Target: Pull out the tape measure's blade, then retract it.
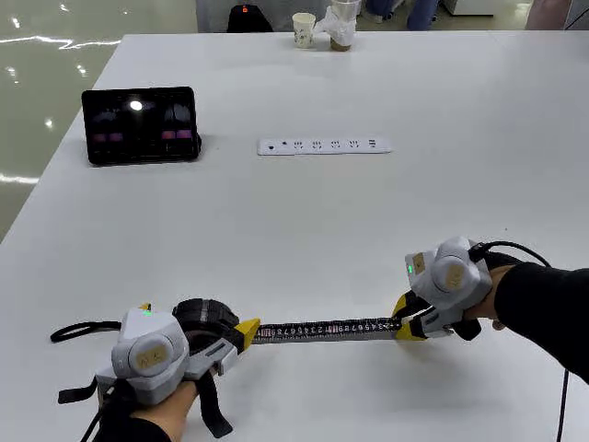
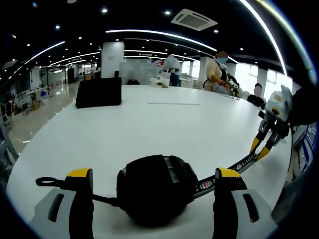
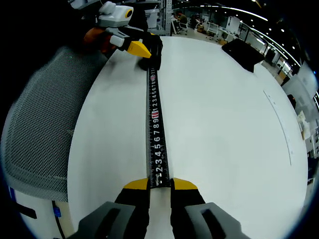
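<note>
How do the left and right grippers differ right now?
The left gripper stands open around the black tape case; the right gripper is shut on the end of the blade. The left gripper is at the blade's root, the right gripper at its tip. Both have yellow tips.

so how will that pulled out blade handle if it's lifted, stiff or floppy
Probably stiff: the blade lies straight from case to right gripper. Thin, so likely to buckle if pushed endwise; may snap back if released.
</note>
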